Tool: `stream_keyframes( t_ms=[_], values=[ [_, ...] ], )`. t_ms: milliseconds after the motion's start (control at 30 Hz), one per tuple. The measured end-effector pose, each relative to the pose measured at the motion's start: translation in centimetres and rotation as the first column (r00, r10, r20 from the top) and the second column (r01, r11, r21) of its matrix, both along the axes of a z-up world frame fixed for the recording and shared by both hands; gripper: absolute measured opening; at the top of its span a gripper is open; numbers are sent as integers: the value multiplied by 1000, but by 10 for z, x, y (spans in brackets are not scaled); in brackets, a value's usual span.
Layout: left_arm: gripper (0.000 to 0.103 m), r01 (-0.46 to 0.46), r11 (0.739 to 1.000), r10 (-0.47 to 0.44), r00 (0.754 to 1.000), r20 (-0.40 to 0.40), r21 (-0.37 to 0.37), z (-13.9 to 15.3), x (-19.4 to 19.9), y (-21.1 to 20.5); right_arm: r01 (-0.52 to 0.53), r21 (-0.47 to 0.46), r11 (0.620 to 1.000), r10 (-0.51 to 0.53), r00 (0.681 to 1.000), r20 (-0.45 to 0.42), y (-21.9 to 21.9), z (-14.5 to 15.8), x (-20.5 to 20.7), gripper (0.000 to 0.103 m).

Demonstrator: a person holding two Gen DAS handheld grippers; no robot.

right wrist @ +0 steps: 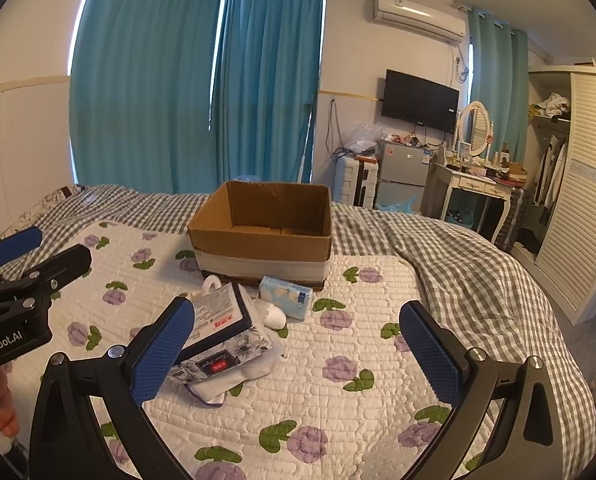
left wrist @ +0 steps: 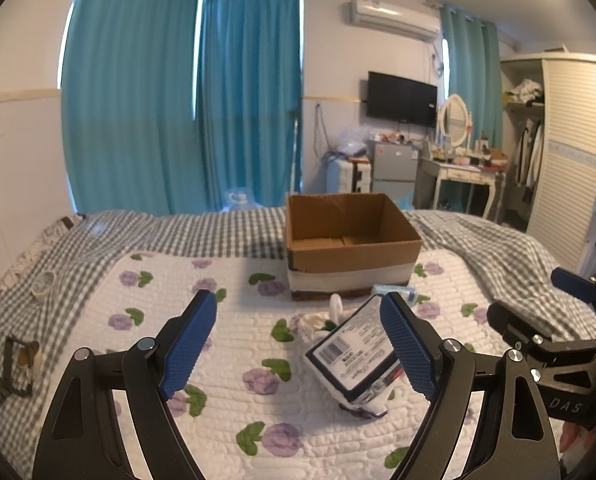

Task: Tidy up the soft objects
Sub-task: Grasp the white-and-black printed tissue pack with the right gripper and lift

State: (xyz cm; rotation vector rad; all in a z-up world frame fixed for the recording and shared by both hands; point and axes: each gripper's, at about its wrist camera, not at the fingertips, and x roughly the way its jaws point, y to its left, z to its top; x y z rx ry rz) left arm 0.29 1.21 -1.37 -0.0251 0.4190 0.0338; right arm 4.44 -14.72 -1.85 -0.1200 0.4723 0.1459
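Observation:
An open cardboard box [left wrist: 352,248] stands on the white flowered quilt [left wrist: 225,392]; it also shows in the right wrist view [right wrist: 263,236]. In front of it lies a heap of soft goods: a dark-edged tissue pack [left wrist: 354,354] [right wrist: 221,318] on white cloth [right wrist: 253,368], a small blue-white packet [left wrist: 396,291] [right wrist: 285,295] and a white soft item [right wrist: 271,314]. My left gripper [left wrist: 300,344] is open and empty, its right pad beside the tissue pack. My right gripper [right wrist: 298,354] is open and empty, its left pad next to the pack.
A roll of tape [left wrist: 43,282] and a black frame-like object [left wrist: 15,360] lie on the checked bedspread at the left. Teal curtains [left wrist: 185,100], a small fridge [right wrist: 404,174], a dressing table [right wrist: 480,184] and a wardrobe [right wrist: 578,184] stand beyond the bed.

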Motion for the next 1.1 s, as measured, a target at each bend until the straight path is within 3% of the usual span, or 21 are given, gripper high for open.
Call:
stream_keyframes(
  t_ms=[300,567,633,767,900,1100],
  values=[
    [85,-59,998,56,993,-100,-24,-38,23,29,-70,9,998,71,984,-165,33,-44,60,102],
    [85,-108,990,89,975,-205,-86,-67,46,60,-94,39,995,101,947,-304,57,-93,112,84],
    [85,-110,990,88,972,-219,-88,-71,50,64,-113,48,992,122,944,-306,63,-98,113,75],
    [85,-114,990,93,967,-238,-78,-76,51,66,-130,-15,991,120,954,-276,78,-98,109,67],
    [85,-115,990,92,968,-233,-85,-72,49,67,-140,31,990,143,960,-241,74,-84,99,51],
    [85,-89,994,74,977,-202,-69,-54,40,53,-146,97,985,159,976,-150,54,-42,78,47]
  ],
)
